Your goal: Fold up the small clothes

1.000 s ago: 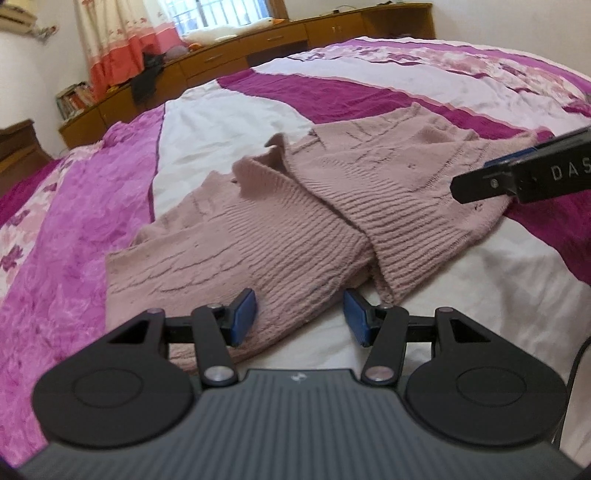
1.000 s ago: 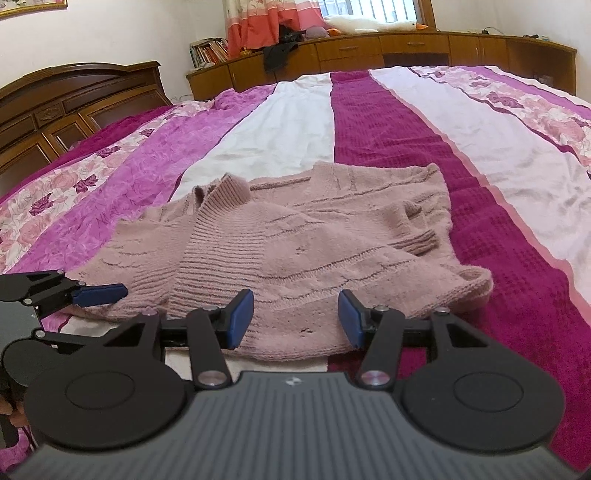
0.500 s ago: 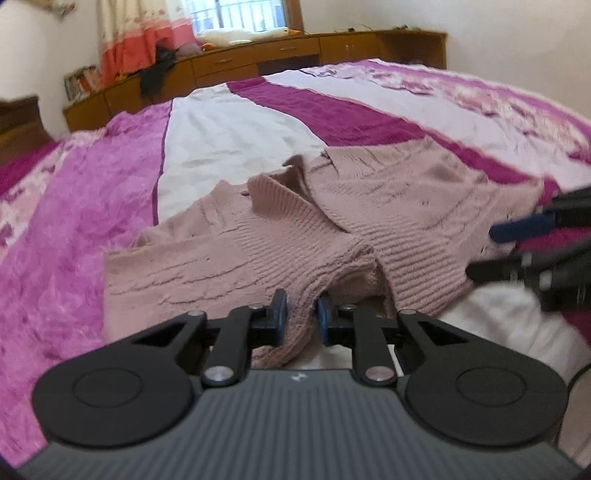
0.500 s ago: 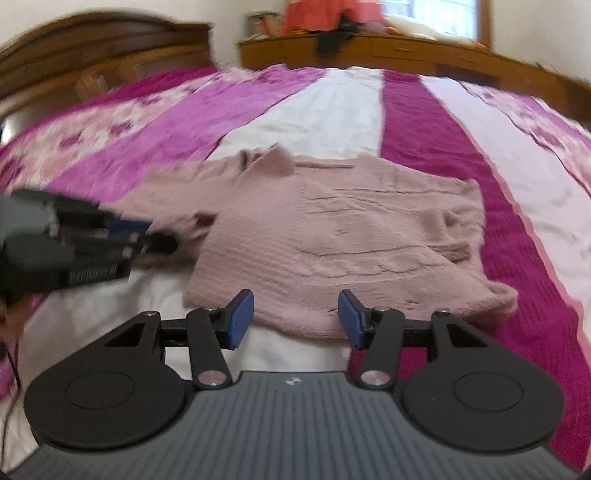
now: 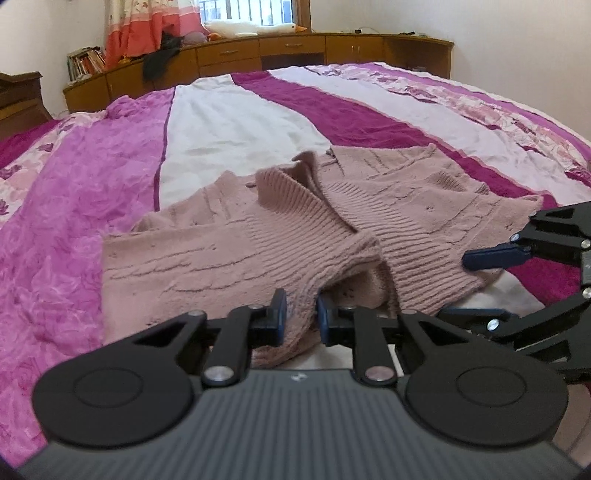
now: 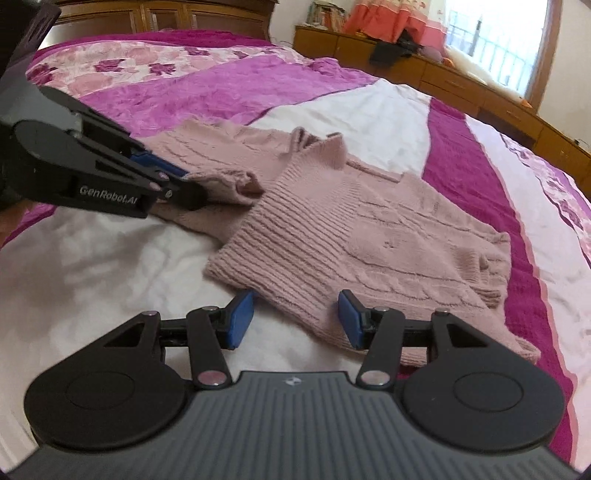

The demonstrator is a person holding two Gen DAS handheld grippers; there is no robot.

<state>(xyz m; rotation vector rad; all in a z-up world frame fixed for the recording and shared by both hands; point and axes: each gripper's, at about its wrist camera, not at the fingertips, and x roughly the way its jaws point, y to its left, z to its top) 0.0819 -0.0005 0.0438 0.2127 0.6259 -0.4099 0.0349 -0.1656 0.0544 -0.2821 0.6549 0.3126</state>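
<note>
A dusty-pink knitted cardigan [image 5: 280, 236] lies spread on the bed, its two front panels parted. My left gripper [image 5: 301, 314] is shut on the near hem of the left panel, pinching a fold of knit between its blue pads. From the right wrist view that same gripper [image 6: 173, 184] bites the hem at the left. My right gripper [image 6: 295, 317] stands open, with the near hem of the right panel [image 6: 332, 236] lying between its pads untouched. In the left wrist view the right gripper [image 5: 491, 284] hovers at that hem on the right.
The bed carries a striped quilt [image 5: 229, 122] in magenta, white and floral pink. A wooden headboard [image 6: 166, 14] stands at one end. Low wooden cabinets [image 5: 258, 55] run under the window, with books, dark cloth and soft toys on them.
My left gripper went from open to shut on the cardigan's hem, which now bunches up between its pads. The right gripper rolled and slid over to the right panel's hem, staying open.
</note>
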